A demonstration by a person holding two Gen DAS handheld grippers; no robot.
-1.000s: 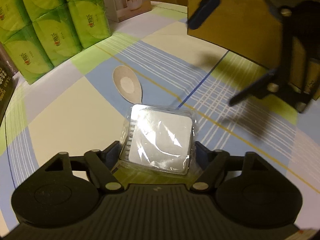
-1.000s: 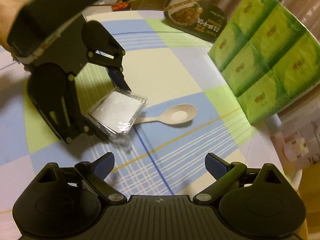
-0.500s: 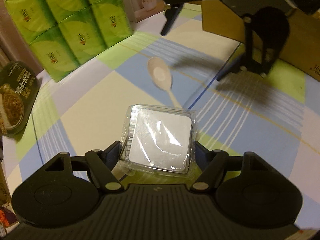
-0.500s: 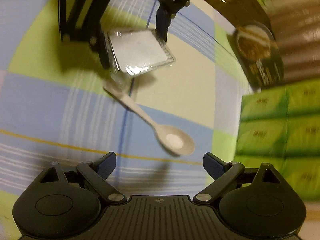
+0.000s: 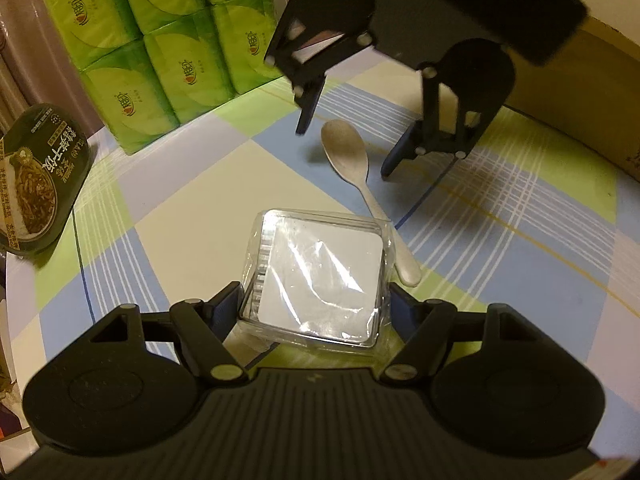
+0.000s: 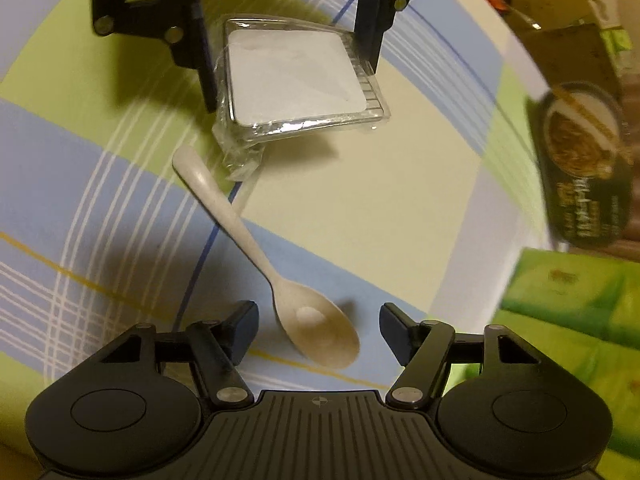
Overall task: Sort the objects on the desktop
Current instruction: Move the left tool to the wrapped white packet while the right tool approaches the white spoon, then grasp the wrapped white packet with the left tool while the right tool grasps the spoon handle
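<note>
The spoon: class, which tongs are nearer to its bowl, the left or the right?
Right. The right tongs sit open on either side of the spoon bowl; the left tongs hold the plastic box at the handle end.

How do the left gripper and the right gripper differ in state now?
The left gripper is shut on the clear plastic box; the right gripper is open and holds nothing. The left one holds its box above the table; the right one straddles the spoon bowl without touching it. Both are black, two-fingered.

Everything is lit by warm, dim yellow light, and dark shadows are cast on the checked blue, green and cream tablecloth (image 5: 192,208). Glare is seen on the clear plastic-wrapped white square box (image 5: 320,276). Edges are bent and blurred.
</note>
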